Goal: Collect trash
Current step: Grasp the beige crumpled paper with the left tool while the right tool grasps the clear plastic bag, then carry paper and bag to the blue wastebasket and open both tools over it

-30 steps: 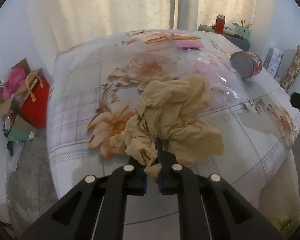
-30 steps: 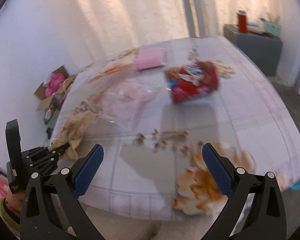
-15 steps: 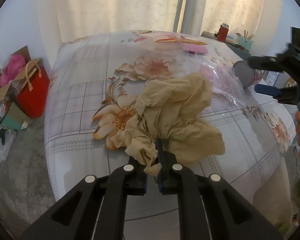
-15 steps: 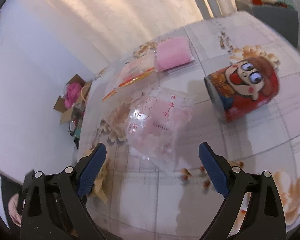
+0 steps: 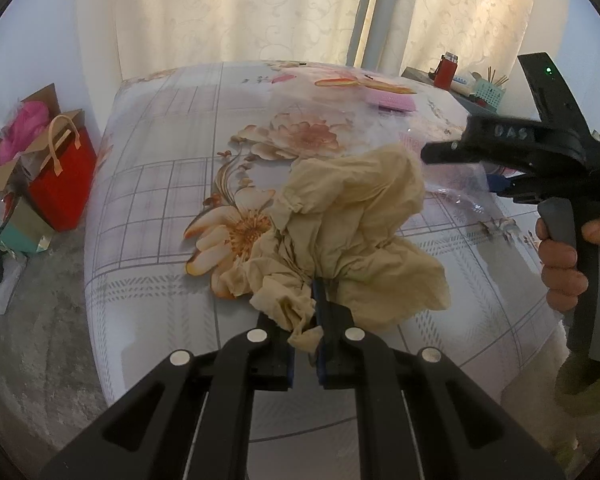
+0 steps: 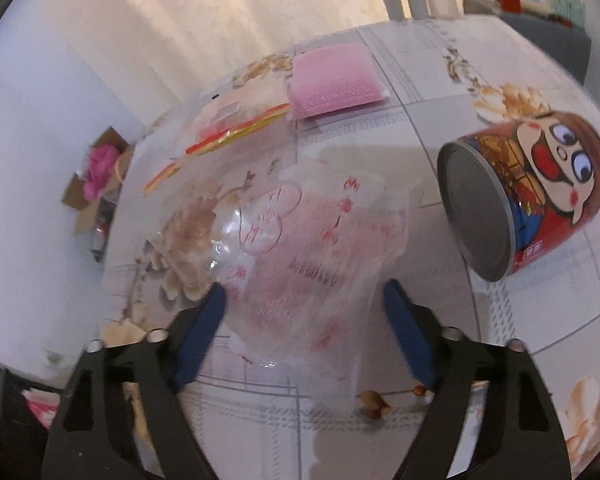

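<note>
Right gripper [image 6: 304,312], jaws just closing around the clear plastic bag [image 6: 308,256] mid-table beside the tin [image 6: 528,200], should be pinching deep into film, while left gripper [image 5: 306,320] is clamping the crumpled paper [image 5: 352,232].

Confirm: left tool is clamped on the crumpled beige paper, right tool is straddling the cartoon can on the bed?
Not quite. In the right wrist view, the right tool, its jaws just closing, straddles the clear plastic bag with red print; the cartoon can lies on its side further right. The left tool is clamped on the crumpled beige paper.
</note>
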The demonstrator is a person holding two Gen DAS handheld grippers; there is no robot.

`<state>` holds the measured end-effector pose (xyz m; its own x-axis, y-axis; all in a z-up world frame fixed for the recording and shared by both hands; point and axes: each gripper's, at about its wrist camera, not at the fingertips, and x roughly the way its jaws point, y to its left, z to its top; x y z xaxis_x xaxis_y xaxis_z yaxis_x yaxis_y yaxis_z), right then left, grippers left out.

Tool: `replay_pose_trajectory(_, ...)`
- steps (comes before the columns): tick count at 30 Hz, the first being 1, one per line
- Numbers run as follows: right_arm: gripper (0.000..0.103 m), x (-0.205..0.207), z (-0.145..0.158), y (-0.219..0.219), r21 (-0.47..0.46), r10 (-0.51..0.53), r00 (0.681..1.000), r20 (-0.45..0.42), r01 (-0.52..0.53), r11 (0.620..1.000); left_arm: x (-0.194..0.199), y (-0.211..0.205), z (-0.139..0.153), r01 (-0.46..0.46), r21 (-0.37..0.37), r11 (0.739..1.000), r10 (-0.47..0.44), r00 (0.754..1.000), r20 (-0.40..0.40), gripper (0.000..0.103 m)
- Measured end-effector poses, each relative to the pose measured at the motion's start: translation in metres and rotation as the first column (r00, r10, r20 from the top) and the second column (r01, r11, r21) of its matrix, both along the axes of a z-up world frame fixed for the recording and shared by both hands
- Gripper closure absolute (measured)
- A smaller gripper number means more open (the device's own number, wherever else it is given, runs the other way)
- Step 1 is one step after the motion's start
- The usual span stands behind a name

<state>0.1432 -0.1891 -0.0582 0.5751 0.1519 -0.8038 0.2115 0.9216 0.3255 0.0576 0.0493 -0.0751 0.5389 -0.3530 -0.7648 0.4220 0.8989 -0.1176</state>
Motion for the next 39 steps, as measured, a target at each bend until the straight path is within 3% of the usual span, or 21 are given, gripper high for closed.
replay_pose_trajectory(1,0.049,0.000,0.000,0.001,-0.012,0.002,1.000,-0.001,-0.002,1.000,0.000,0.000,0.000,-0.001,-0.001,1.000,0.001,1.000,0.000,0.096)
replay_pose_trajectory(3,0.058,-0.001,-0.001,0.001,-0.026,0.004,1.000,-0.005,-0.004,1.000,0.000,0.000,0.000,-0.002,-0.001,1.000,0.002,1.000,0.001,0.096)
replay_pose_trajectory(8,0.066,-0.006,-0.003,-0.004,-0.018,0.006,1.000,-0.006,-0.007,1.000,-0.001,0.000,-0.001,-0.001,-0.007,1.000,0.001,1.000,0.007,0.096)
replay_pose_trajectory(13,0.079,-0.018,0.004,-0.002,-0.055,0.023,1.000,0.012,-0.022,0.998,0.001,0.005,0.000,-0.014,-0.048,0.999,0.014,1.000,-0.016,0.096)
replay_pose_trajectory(18,0.083,-0.034,0.014,-0.005,-0.090,0.035,0.998,0.046,-0.031,0.996,0.002,0.009,0.006,-0.023,-0.070,0.997,0.021,0.999,-0.025,0.097)
replay_pose_trajectory(28,0.088,-0.071,0.043,-0.020,-0.057,0.055,0.988,0.145,-0.047,0.997,-0.006,0.007,0.043,-0.007,-0.116,0.993,0.010,1.000,0.028,0.097)
replay_pose_trajectory(35,0.088,-0.113,0.072,-0.048,-0.027,0.007,0.967,0.256,0.000,1.000,-0.017,-0.023,0.088,0.106,-0.151,0.983,-0.089,0.989,0.114,0.097)
replay_pose_trajectory(39,0.088,-0.146,0.081,-0.082,0.020,-0.087,0.949,0.304,0.085,0.996,-0.025,-0.064,0.114,0.234,-0.168,0.958,-0.207,0.965,0.162,0.097)
